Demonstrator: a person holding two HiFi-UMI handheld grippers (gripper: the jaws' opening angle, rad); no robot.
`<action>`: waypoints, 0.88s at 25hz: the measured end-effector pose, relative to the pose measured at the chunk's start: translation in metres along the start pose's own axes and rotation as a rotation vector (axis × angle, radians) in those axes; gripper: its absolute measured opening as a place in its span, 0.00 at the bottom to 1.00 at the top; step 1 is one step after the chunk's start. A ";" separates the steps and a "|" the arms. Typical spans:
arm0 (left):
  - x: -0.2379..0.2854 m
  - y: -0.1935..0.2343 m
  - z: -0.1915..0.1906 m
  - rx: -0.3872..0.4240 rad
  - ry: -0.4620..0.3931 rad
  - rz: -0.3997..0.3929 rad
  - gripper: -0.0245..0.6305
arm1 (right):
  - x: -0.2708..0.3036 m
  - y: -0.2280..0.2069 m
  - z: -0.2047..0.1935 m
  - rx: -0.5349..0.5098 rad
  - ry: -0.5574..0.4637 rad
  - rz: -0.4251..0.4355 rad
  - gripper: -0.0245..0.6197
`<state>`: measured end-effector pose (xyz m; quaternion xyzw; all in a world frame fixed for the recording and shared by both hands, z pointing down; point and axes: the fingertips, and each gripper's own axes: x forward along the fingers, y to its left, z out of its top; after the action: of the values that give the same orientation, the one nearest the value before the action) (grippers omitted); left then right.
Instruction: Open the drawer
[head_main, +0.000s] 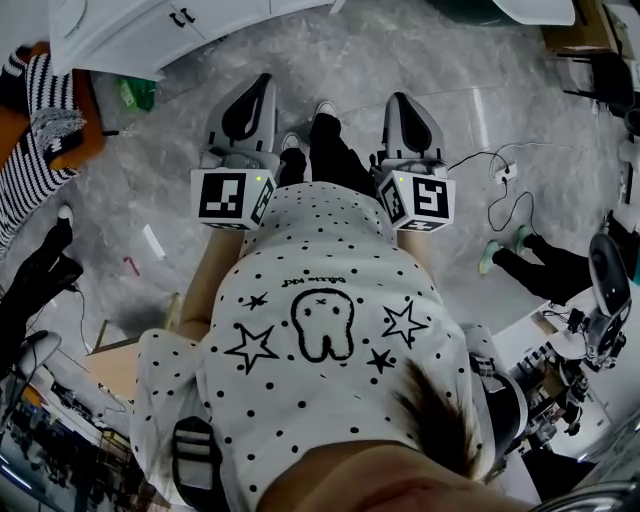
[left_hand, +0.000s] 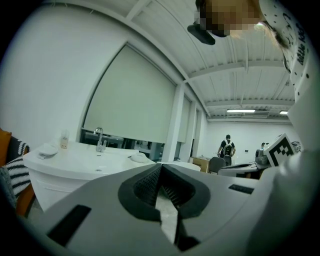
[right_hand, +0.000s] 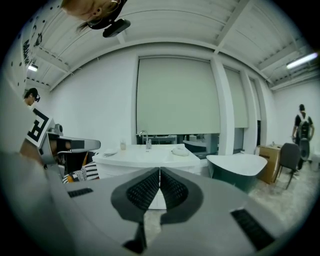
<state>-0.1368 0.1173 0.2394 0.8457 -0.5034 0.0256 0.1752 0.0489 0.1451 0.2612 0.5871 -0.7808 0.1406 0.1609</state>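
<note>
1 drawer front (head_main: 125, 42), long axis diag.

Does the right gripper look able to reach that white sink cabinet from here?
Probably not yet: the right gripper, jaws shut, is well short of the sink cabinet, but only open floor lies between.

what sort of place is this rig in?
Probably a lab or showroom mock-up of a bathroom: white vanity basin with chrome tap, white-rimmed dark freestanding tub, and loose cables on the grey marbled floor.
</note>
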 end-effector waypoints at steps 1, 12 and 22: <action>0.003 0.000 -0.001 -0.002 0.002 0.003 0.04 | 0.002 -0.002 0.000 0.001 0.002 0.004 0.06; 0.050 0.000 0.004 -0.022 -0.005 0.074 0.04 | 0.045 -0.039 0.012 -0.008 0.008 0.070 0.06; 0.151 -0.024 0.013 0.001 -0.034 0.126 0.04 | 0.095 -0.134 0.024 -0.003 -0.014 0.111 0.06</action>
<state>-0.0435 -0.0040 0.2541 0.8127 -0.5586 0.0225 0.1642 0.1514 0.0155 0.2829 0.5435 -0.8136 0.1440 0.1480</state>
